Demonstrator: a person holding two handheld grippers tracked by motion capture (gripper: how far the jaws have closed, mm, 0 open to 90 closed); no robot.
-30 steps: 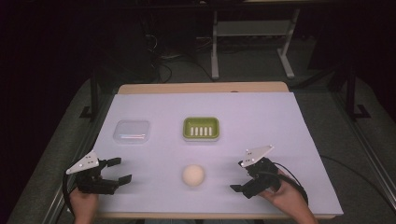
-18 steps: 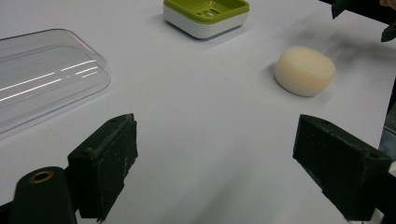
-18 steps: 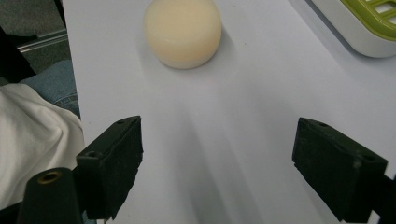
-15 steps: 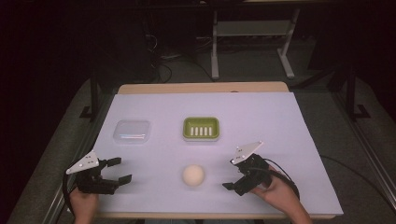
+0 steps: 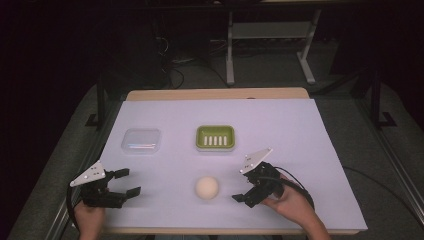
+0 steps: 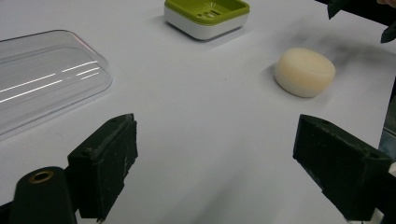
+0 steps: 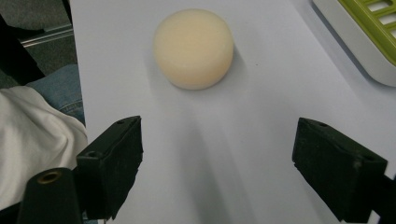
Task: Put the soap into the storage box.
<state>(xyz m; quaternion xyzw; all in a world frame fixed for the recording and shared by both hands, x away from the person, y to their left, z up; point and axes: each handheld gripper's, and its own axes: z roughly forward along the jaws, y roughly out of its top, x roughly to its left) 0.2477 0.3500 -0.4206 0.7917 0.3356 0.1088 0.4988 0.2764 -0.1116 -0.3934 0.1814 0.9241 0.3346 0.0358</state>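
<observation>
Your right gripper [image 5: 244, 191], jaws spread wide, sits just beside the round soap bar [image 5: 206, 188]; left gripper [image 5: 127, 183] likewise released, farther off.

Right gripper [image 5: 248, 191] moved left across the table [image 5: 320, 150] over the last second, closing in on the soap [image 5: 206, 188]; ended just beside it, jaws spread wide and aimed at it, not touching.

clear plastic lid [image 5: 142, 140], green soap dish [image 5: 215, 137]
</observation>
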